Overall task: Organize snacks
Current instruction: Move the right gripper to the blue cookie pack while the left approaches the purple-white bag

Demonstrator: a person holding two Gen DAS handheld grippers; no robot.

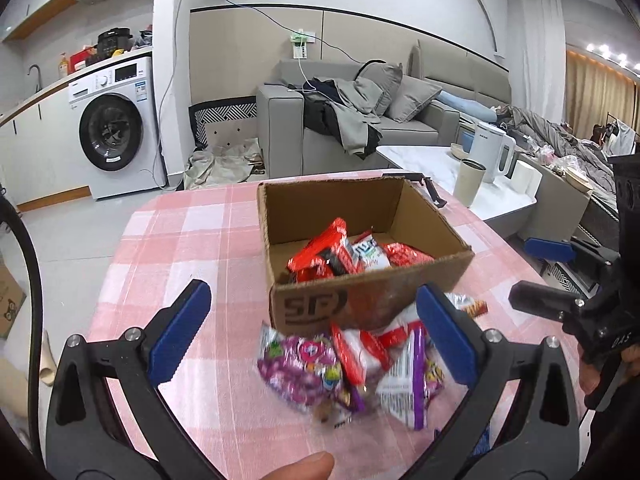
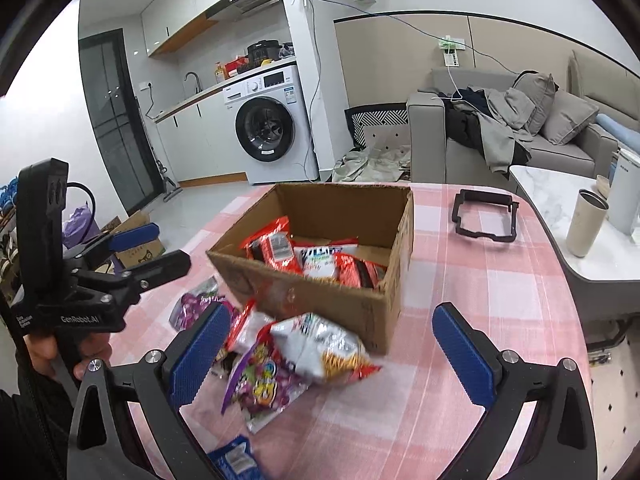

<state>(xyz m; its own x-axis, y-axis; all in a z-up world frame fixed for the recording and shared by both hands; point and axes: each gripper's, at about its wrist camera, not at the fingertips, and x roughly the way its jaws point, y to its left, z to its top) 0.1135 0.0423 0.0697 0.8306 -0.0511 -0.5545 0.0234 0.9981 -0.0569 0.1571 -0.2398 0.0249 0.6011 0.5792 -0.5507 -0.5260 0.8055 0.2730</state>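
Setting: a table covered with a pink and white checked cloth (image 1: 192, 240), in a room with a washing machine (image 1: 114, 128), a grey sofa (image 1: 360, 128) and a white side table (image 1: 432, 164) behind it.
Box: an open brown cardboard box (image 1: 320, 308) stands on the cloth, toward the far side of the table.
Snacks in the box: several red and white packets (image 2: 304, 258) lie at the bottom, against the near wall.
Snacks on the table: a loose pile of wrapped snacks (image 1: 352, 368) lies on the cloth just in front of the box; it includes a purple packet (image 1: 300, 368), red and white packets and a silvery bag (image 2: 320, 344). The pile looks blurred.
Blue packet: a small blue packet (image 2: 234, 458) lies at the near edge of the table, apart from the pile.
Left gripper (image 1: 312, 340): jaws spread wide, blue pads either side of the pile, pinching nothing.
Right gripper (image 2: 332, 348): jaws spread wide above the cloth, the left pad over the pile's edge, holding nothing.
Person: a fingertip (image 1: 300, 470) shows at the bottom of the left wrist view.
Other objects: a black frame (image 2: 484, 216) lies flat on the cloth right of the box; a beige tumbler (image 2: 586, 222) and a white kettle (image 1: 492, 152) stand on the side table.
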